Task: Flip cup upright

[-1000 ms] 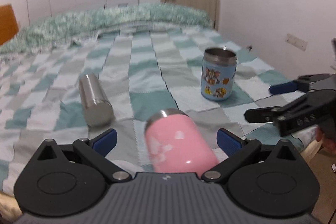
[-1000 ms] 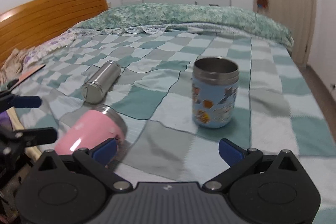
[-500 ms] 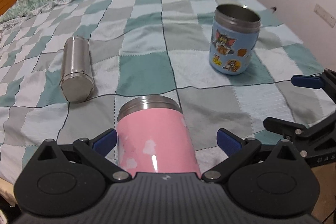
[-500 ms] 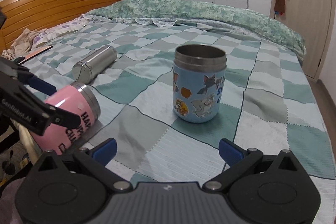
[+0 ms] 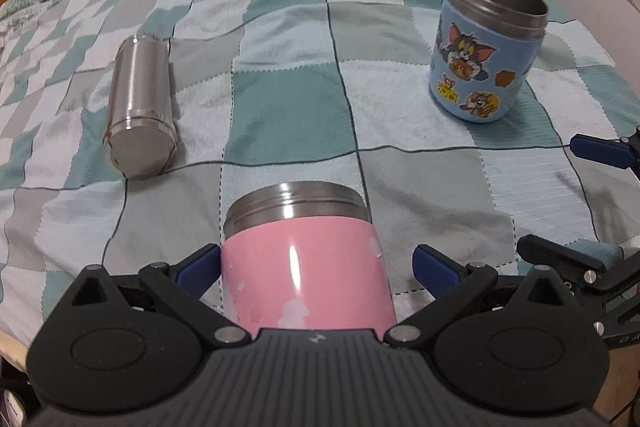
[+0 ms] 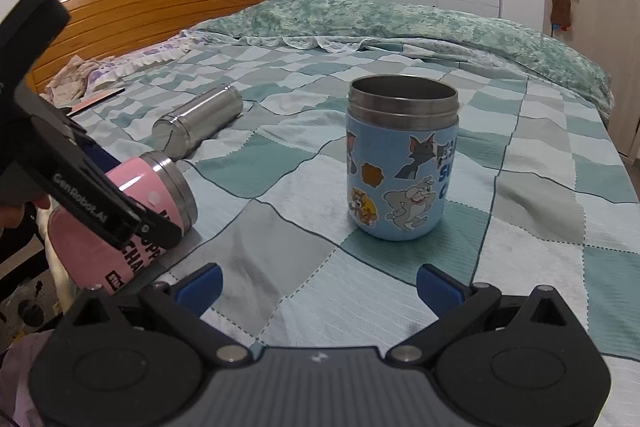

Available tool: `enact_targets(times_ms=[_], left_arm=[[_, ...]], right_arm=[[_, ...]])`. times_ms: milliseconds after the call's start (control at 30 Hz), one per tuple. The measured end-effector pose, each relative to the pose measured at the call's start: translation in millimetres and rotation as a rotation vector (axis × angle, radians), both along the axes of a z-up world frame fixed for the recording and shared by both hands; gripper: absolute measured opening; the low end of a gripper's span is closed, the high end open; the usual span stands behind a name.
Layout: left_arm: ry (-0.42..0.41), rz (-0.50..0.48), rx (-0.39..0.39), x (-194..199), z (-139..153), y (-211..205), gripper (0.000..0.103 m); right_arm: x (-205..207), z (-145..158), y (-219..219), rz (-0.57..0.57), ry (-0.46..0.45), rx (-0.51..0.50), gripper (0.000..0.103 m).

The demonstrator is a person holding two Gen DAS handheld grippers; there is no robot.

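Observation:
A pink cup (image 5: 304,275) with a steel rim lies on its side on the checkered bedspread, mouth pointing away from me. My left gripper (image 5: 316,267) is open with its jaws either side of the cup body; the left pad is close to it, the right pad stands apart. The cup also shows in the right wrist view (image 6: 132,211), with the left gripper (image 6: 158,223) around it. My right gripper (image 6: 318,285) is open and empty, low over the bed in front of the blue cup.
A blue cartoon-sticker cup (image 5: 486,51) stands upright at the right; it also shows in the right wrist view (image 6: 400,159). A steel bottle (image 5: 140,111) lies on its side at the left. The bed edge is just below the pink cup. A wooden headboard (image 6: 160,7) is far left.
My left gripper has dropped and moved forward around the pink cup, which now sits deeper between the jaws. The right gripper has swung right and closer to the blue cup.

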State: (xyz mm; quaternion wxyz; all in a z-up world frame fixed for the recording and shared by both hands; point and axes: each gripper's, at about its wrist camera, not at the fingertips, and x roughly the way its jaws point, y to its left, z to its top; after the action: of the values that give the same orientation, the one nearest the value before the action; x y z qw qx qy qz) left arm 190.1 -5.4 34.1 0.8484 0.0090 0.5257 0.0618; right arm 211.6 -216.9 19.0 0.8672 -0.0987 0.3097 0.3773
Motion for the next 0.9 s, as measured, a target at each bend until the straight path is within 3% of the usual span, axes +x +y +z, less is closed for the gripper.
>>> enact_targets(times_ms=[167, 200, 333, 467, 667, 900], left_arm=[[0.067, 0.015, -0.031, 7.5, -9.4, 6.6, 0.097], [0.08, 0.03, -0.041, 8.5, -10.6, 9.8, 0.087], [0.076, 0.034, -0.056, 5.9, -9.0, 14.5, 0.087], [0.044, -0.002, -0.041, -0.6, -4.2, 10.1, 0.087], [-0.024, -0.022, -0.082, -9.1, 8.5, 13.3, 0.086], [-0.188, -0.058, -0.138, -27.1, 38.0, 19.5, 0.085]], right_arm=[[1.2, -1.7, 1.1, 0.0, 0.003, 0.002, 0.103], [1.5, -2.0, 1.4, -0.001, 0.004, 0.002, 0.103], [1.2, -1.9, 2.2, -0.001, 0.003, 0.001, 0.103], [-0.1, -1.2, 3.3, -0.006, 0.0, -0.004, 0.103], [-5.4, 2.6, 4.7, -0.018, -0.009, 0.003, 0.103], [-10.3, 9.2, 2.0, -0.051, -0.025, 0.037, 0.103]])
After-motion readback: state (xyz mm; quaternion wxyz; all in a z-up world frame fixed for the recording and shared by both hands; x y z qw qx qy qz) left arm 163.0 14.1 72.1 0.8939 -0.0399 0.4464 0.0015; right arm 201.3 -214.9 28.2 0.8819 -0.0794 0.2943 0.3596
